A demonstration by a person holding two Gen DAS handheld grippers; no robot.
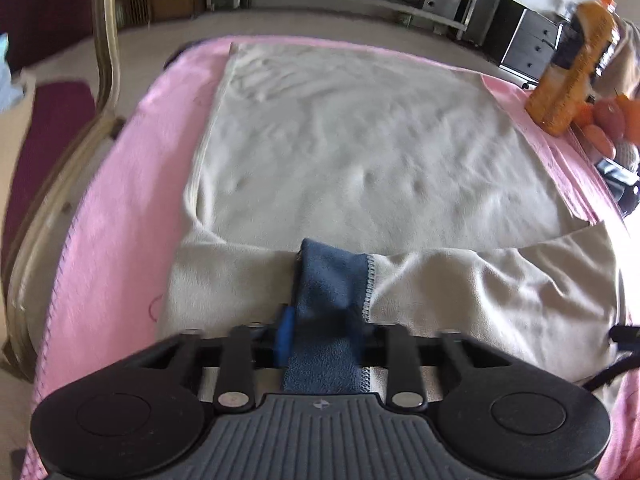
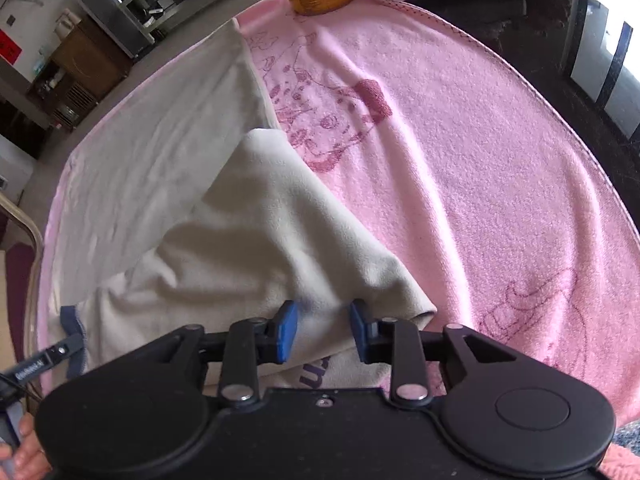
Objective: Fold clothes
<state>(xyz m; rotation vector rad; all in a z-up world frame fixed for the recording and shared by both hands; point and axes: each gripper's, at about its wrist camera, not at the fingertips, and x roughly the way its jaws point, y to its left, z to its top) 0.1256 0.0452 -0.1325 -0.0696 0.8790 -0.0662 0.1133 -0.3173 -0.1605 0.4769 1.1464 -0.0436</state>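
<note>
Pinching a blue-trimmed edge (image 1: 332, 300) of the cream garment (image 1: 352, 152) between the pads of the left gripper (image 1: 320, 332), jaws drawn in tight on the cloth, with blue fabric bunched through the gap and running back toward the camera. Standing spread over a rumpled fold (image 2: 280, 216) of the same garment, the right gripper (image 2: 324, 332), blue pads apart and closed on nothing, cream cloth and a strip of purple lettering (image 2: 316, 376) visible between them. Lying mostly flat across a pink blanket (image 2: 460, 168) that covers the table, the garment's broad body, lightly rippled but smooth toward the far edge; doubled over itself along the near edge, a looser band, and at the right a flap turned in on a diagonal. Fitting either a fold partway made, near edge and side flap brought over the body, or a spread garment with its near end merely slack and gathered; not settled by these views. Left in any case: no compact, squared bundle here, most of the cloth single-layered and open. Beyond the cloth, an orange drink bottle (image 1: 576, 64) and fruit (image 1: 608, 120) at the blanket's far right corner, a chair frame (image 1: 104, 60) to the left, and part of a hand (image 2: 28, 448) at the lower left of the right view.
</note>
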